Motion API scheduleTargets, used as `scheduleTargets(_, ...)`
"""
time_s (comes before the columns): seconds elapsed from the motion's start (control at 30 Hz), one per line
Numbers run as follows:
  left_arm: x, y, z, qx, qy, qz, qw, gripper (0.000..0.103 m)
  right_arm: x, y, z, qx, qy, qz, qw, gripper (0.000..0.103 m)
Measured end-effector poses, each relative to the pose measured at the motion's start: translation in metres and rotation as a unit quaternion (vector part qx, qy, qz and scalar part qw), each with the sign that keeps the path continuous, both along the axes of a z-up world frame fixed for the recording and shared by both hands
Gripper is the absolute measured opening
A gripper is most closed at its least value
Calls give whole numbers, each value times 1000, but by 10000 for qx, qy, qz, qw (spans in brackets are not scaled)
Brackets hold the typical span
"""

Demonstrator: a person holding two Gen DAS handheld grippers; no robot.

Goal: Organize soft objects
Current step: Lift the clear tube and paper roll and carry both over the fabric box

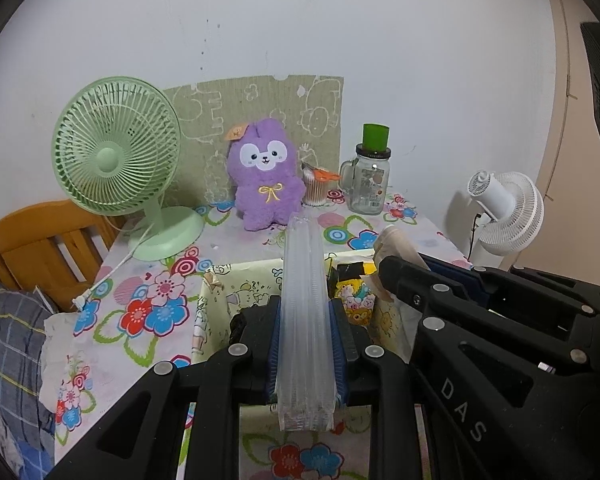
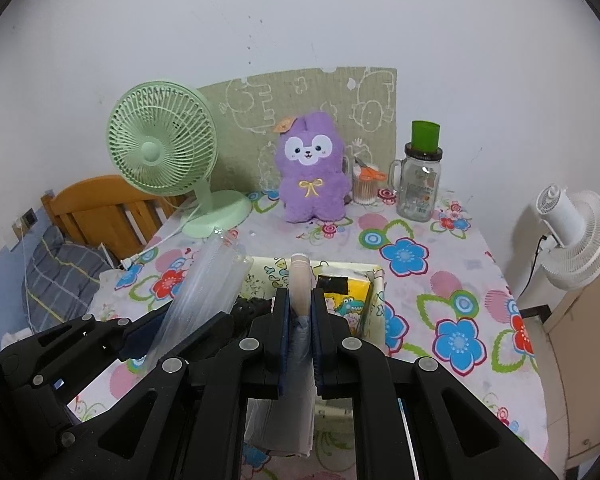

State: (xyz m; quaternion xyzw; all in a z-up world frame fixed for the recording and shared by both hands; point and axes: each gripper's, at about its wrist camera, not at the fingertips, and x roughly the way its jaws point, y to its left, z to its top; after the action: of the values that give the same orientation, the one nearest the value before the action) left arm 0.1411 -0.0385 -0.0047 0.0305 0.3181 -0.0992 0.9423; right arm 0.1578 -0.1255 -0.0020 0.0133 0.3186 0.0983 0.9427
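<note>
The left hand-held gripper (image 1: 306,336) clamps a clear plastic packet (image 1: 305,304) upright — beyond it, a purple plush (image 1: 265,176) sits far on the bench (image 1: 140,292).

A plain white wall (image 2: 340,20), marked with a few dark specks, is seen behind a table (image 2: 440,280) covered by a cloth printed with bright flowers. A wooden headboard (image 1: 40,240) is set at the left beside plaid bedding (image 1: 8,340). A beige panel, perhaps a door (image 1: 572,160), is glimpsed at the right. The room is evenly and softly lit.
</note>
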Motion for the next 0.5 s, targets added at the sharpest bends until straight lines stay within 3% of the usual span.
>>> scheduleTargets(0.5,50,0,-30,-87,400,135,9991,22,46,-1,-28,17,348,79,9994,12)
